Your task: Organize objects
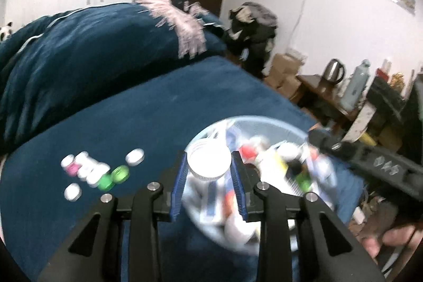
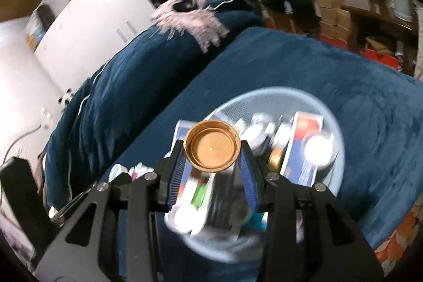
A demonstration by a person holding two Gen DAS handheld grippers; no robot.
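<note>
My left gripper [image 1: 209, 163] hangs over the near left rim of a pale blue round basket [image 1: 267, 120], and its blue pads are shut on a white ribbed cap [image 1: 207, 156]. My right gripper [image 2: 213, 153] is shut on a gold cap [image 2: 211, 147] with the hollow side facing the camera, above the same basket [image 2: 267, 93]. Blurred boxes, tubes and small bottles fill the basket. Several loose caps lie on the blue bedspread to the left: white [image 1: 134, 157], green [image 1: 120, 173] and pink [image 1: 70, 167]. In the left wrist view the right gripper's black body [image 1: 370, 163] shows over the basket's far right side.
The basket stands on a blue bed cover [image 2: 357, 102], with a heaped blue quilt [image 1: 79, 49] and a pink scarf [image 1: 174, 9] behind. A hand [image 1: 388, 239] is at the lower right. A dark table with a kettle [image 1: 334, 72] stands past the bed's right edge.
</note>
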